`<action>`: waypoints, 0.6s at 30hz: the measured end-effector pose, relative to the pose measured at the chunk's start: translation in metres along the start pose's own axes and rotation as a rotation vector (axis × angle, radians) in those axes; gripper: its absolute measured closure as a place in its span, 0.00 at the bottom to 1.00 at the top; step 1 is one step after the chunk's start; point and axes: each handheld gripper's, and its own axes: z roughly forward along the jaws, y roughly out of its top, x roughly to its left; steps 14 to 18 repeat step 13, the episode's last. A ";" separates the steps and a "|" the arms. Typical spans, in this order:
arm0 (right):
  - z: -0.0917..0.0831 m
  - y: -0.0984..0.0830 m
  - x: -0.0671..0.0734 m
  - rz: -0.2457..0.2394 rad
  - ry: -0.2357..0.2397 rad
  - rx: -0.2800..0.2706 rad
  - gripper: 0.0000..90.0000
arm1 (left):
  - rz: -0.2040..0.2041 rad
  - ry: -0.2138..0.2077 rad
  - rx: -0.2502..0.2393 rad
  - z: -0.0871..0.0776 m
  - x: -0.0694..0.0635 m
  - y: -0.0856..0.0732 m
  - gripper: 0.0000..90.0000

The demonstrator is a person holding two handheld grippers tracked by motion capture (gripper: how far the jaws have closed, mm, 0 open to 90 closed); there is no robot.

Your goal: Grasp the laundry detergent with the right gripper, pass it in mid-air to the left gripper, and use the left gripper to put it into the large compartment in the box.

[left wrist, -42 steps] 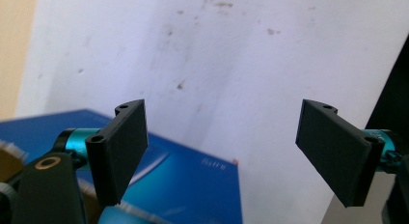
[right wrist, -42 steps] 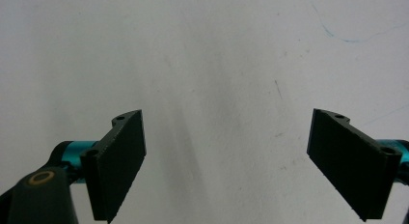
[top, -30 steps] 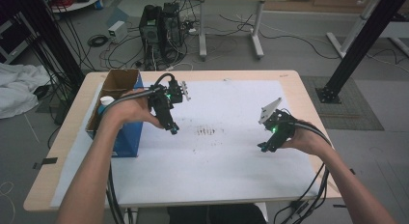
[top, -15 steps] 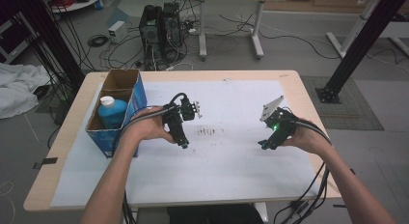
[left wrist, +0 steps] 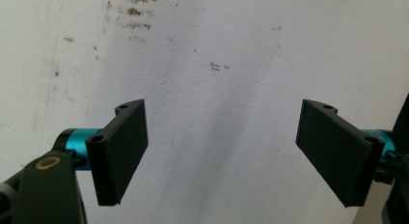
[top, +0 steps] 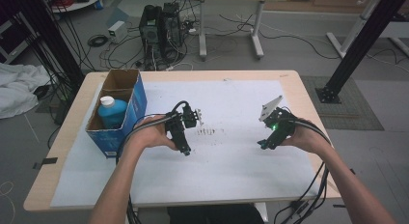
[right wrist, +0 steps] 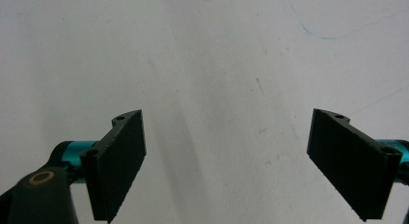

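Left gripper (top: 185,149) just right of the blue box (top: 139,99), right gripper (top: 263,145) well to the right of it, fingers of each spread wide and empty above the white sheet (top: 231,175) on the bench (top: 67,137). To take the blue bottle (top: 112,114) well: approach over the box's near compartment with left fingers wide, straddle the body below the white cap, close squarely, lift straight up. Far compartment of the box apparently empty.

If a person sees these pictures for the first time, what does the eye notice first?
Probably the blue box at the table's left edge, with a blue bottle standing inside. Next, the left gripper and right gripper, both open and empty, over the stained white sheet.
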 end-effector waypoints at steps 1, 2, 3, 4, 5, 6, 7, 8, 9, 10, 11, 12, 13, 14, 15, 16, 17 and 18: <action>0.000 0.000 -0.001 -0.007 -0.001 -0.003 0.14 | -0.001 -0.001 0.000 0.000 0.000 0.000 0.21; 0.000 0.001 0.000 -0.005 0.001 0.000 0.14 | 0.001 -0.004 -0.003 0.000 0.000 0.000 0.21; 0.001 0.001 0.000 -0.004 -0.002 0.000 0.14 | 0.000 -0.001 -0.006 -0.001 -0.001 0.000 0.21; 0.000 0.001 0.000 0.003 0.004 0.002 0.14 | -0.001 -0.001 -0.006 -0.001 -0.001 0.001 0.21; 0.000 0.001 0.000 0.001 0.000 -0.001 0.14 | -0.001 0.001 -0.009 -0.001 -0.001 0.001 0.21; 0.000 0.001 0.000 0.000 -0.001 0.000 0.14 | 0.000 0.003 -0.009 -0.002 -0.001 0.001 0.21; 0.000 0.001 0.000 0.000 0.003 0.000 0.14 | 0.000 0.002 -0.010 -0.002 -0.001 0.001 0.21; 0.000 0.001 0.000 -0.002 0.003 0.002 0.14 | 0.000 0.001 -0.012 -0.002 -0.001 0.001 0.21; 0.000 0.001 0.000 0.000 0.002 0.003 0.14 | 0.005 -0.001 -0.013 -0.002 -0.001 0.001 0.21; 0.000 0.001 0.000 -0.003 0.000 0.001 0.14 | 0.007 -0.002 -0.015 -0.002 -0.002 0.001 0.21; 0.001 0.001 0.000 -0.003 -0.004 0.000 0.14 | 0.008 0.001 -0.017 -0.003 -0.002 0.001 0.21; 0.000 0.001 -0.001 -0.004 0.002 0.003 0.14 | 0.002 0.006 -0.022 -0.003 -0.002 0.001 0.21; 0.001 0.001 -0.001 -0.001 -0.003 0.000 0.14 | -0.005 0.013 -0.027 -0.003 -0.002 0.001 0.21; 0.001 0.001 -0.001 -0.001 -0.003 0.000 0.14 | -0.005 0.013 -0.027 -0.003 -0.002 0.001 0.21; 0.001 0.001 -0.001 -0.001 -0.003 0.000 0.14 | -0.005 0.013 -0.027 -0.003 -0.002 0.001 0.21; 0.001 0.001 -0.001 -0.001 -0.003 0.000 0.14 | -0.005 0.013 -0.027 -0.003 -0.002 0.001 0.21; 0.001 0.001 -0.001 -0.001 -0.003 0.000 0.14 | -0.005 0.013 -0.027 -0.003 -0.002 0.001 0.21; 0.001 0.001 -0.001 -0.001 -0.003 0.000 0.14 | -0.005 0.013 -0.027 -0.003 -0.002 0.001 0.21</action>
